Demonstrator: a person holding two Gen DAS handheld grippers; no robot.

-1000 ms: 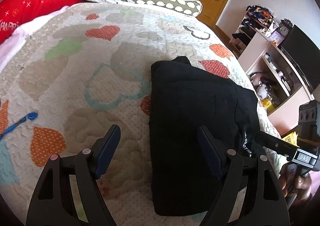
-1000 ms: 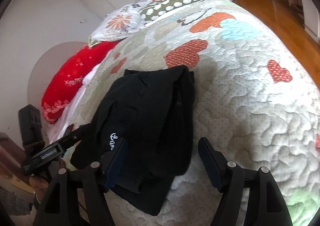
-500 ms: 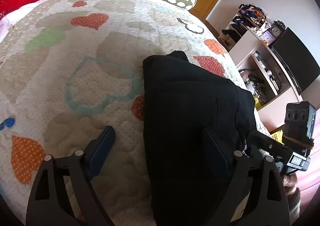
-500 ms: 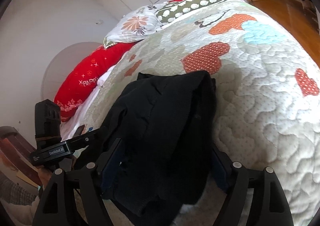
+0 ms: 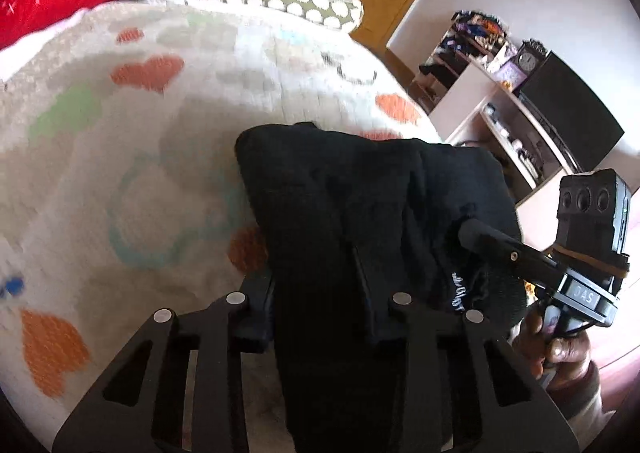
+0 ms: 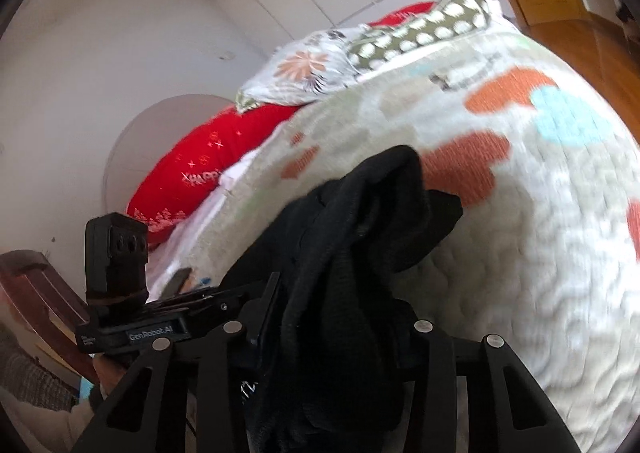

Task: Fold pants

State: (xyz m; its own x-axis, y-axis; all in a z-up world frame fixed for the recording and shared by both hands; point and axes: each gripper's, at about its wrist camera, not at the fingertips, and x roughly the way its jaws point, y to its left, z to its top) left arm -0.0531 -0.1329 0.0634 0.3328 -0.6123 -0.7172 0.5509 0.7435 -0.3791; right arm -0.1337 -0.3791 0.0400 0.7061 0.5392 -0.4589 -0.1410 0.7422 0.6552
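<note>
- Left gripper (image 5: 320, 305) gripped the black pants (image 5: 360, 221); fabric hid its fingertips.
- Right gripper (image 6: 336, 317) likewise clamped the pants (image 6: 352, 253).
- The quilt (image 5: 120, 133) appeared motion-blurred.

The left gripper (image 5: 318, 301) was clamped on the near edge of the black pants (image 5: 360, 221), bunched above the heart-patterned quilt (image 5: 120, 141). The right gripper (image 5: 470, 231) pinched the pants' right side, near white lettering.
</note>
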